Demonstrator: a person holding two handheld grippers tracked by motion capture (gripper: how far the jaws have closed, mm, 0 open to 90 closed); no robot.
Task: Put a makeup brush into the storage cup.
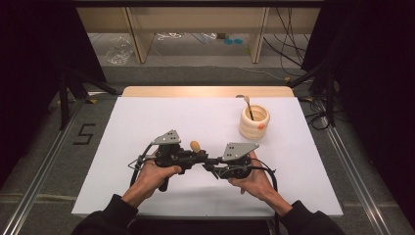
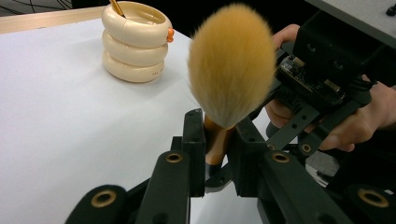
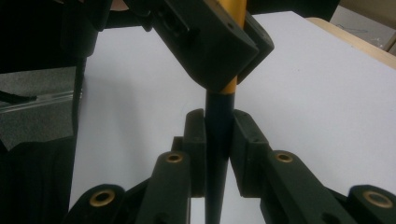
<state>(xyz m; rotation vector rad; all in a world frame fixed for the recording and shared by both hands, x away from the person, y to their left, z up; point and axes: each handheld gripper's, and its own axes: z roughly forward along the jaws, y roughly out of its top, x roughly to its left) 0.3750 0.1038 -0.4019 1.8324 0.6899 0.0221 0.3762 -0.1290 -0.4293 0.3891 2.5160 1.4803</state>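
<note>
- Left tool [image 2: 219,135] clamped on the orange neck of a makeup brush [image 2: 232,60], just under the fluffy tan head; held there, probably, to keep the bristles upright and free of the jaws.
- Right tool [image 3: 219,135] closed on the dark lower handle of the same brush [image 3: 218,154], directly below the left tool's jaws at the top centre of the right gripper view; two grips on one stem, likely a hand-over or a re-grip to get a better hold.
- Seen from above: both tools meeting nose to nose at lower centre of the frame, left tool [image 1: 193,159] and right tool [image 1: 209,164], brush head [image 1: 195,146] poking up between them, lifted off the white bench [image 1: 147,122].
- Cream ribbed holder [image 1: 254,121] standing right of centre on the bench, well apart from the brush; a thin brush [image 1: 247,105] already leaning inside it, handle down.
- Judging by that holder: probably the destination, so a grip low on the stem would have to give way to one higher up for a handle-first drop.
- Risk: a slim, tapering handle may slip or twist when one tool lets go.
</note>
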